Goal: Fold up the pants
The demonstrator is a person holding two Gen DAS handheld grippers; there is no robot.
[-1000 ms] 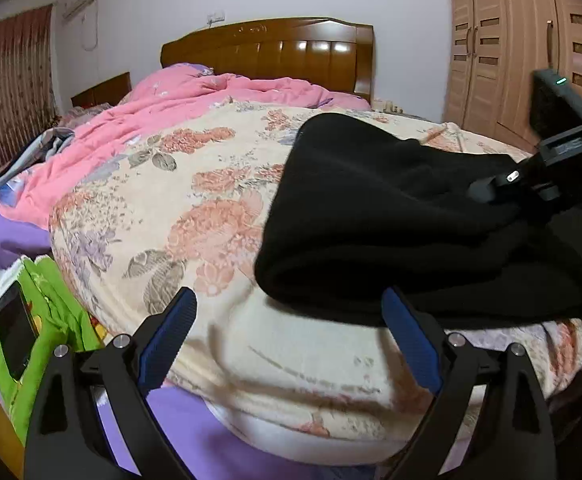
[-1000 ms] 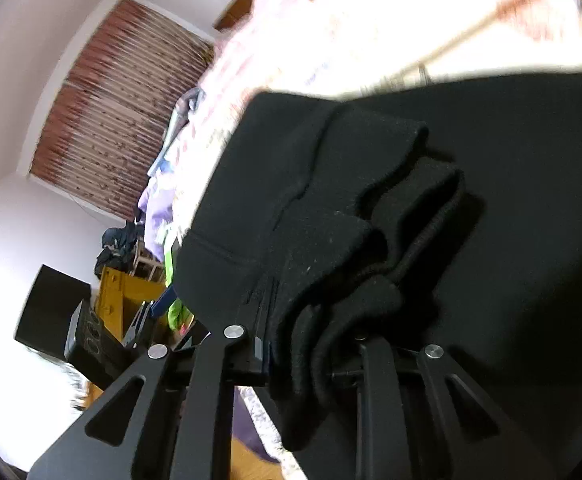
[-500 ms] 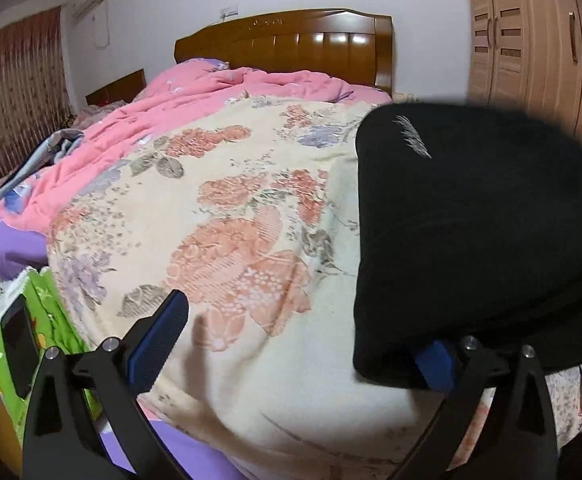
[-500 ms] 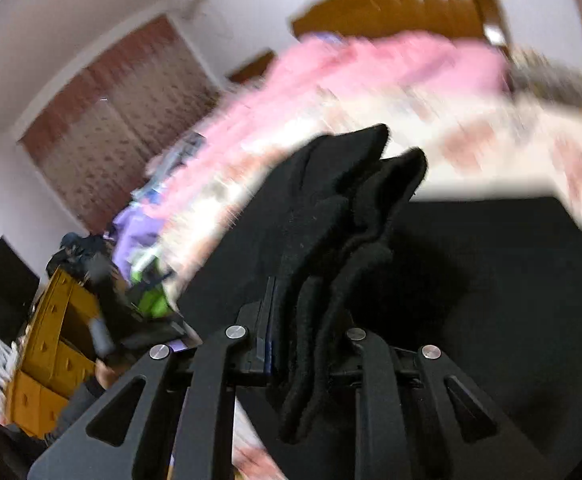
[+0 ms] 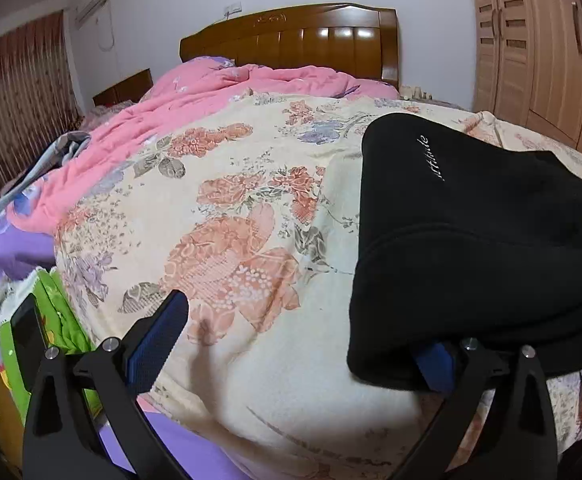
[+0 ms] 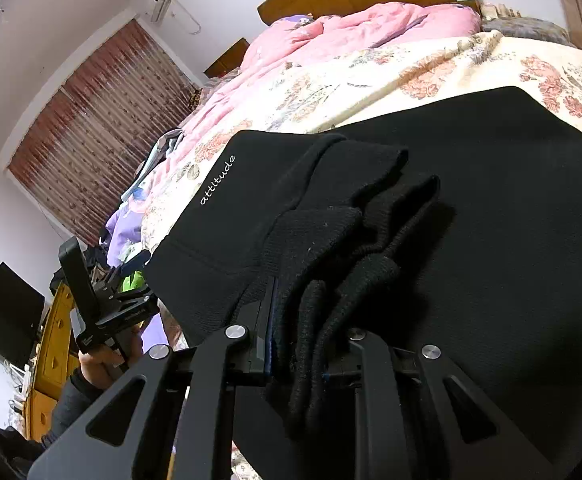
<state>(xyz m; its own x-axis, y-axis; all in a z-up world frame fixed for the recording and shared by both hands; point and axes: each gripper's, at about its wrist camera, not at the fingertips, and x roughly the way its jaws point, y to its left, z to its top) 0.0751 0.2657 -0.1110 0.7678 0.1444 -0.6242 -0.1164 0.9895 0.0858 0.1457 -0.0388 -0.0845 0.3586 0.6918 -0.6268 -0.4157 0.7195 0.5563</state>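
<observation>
Lying at the far left of the left wrist view, a green bag (image 5: 57,312) with a dark phone (image 5: 29,334) on it is seen beside the bed (image 5: 7,248). A pink quilt (image 5: 195,96) is spread toward the wooden headboard (image 5: 303,36), and a flowered blanket (image 5: 227,216) is laid over the near part of the bed. The left tongs (image 5: 291,344) are held wide apart above the blanket's edge, and nothing is gripped between them. The right blue pad (image 5: 435,362) is partly covered by the black pants (image 5: 471,240). The pants are folded on the blanket at the right side, with white letters showing on top. A wooden wardrobe (image 5: 539,44) is seen at the far right. In the right wrist view, the right tongs (image 6: 309,356) are clamped on a bunched ribbed edge of the pants.
</observation>
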